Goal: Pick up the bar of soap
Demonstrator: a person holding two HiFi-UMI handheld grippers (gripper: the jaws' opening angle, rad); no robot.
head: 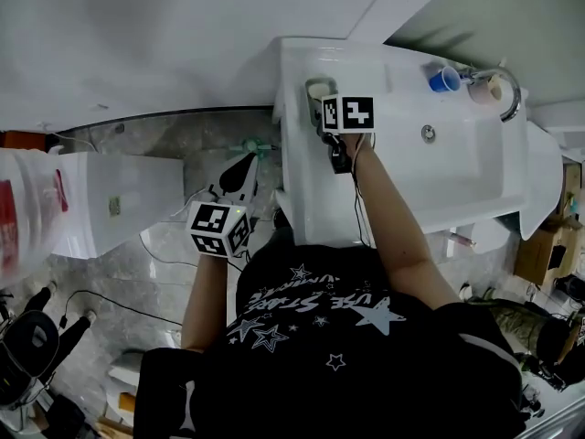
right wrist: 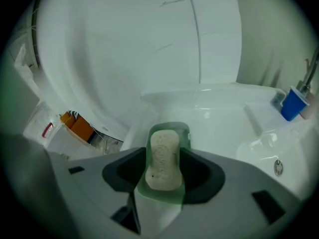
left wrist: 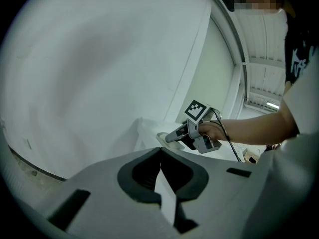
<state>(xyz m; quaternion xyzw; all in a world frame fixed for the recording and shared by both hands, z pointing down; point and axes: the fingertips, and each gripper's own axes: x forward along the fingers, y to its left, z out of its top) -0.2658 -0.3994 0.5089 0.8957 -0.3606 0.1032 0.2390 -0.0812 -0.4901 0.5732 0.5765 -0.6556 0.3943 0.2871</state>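
Note:
The pale bar of soap (right wrist: 163, 159) lies lengthwise in a green soap dish (right wrist: 172, 129) on the sink's far left corner. My right gripper (right wrist: 163, 156) has a jaw on each long side of the bar, and both pads press against it. In the head view this gripper (head: 322, 106) reaches over the soap dish (head: 316, 87), which hides the soap. My left gripper (head: 247, 161) hangs off the sink's left edge over the floor, shut and empty. The left gripper view (left wrist: 160, 152) looks across at the right gripper (left wrist: 173, 136).
The white sink (head: 457, 167) has a drain (head: 427, 133), a blue cup (head: 445, 80) and a faucet (head: 505, 80) at its far right. A white fixture (head: 119, 199) stands on the stone floor at left. An orange box (right wrist: 77, 126) lies below the sink's left side.

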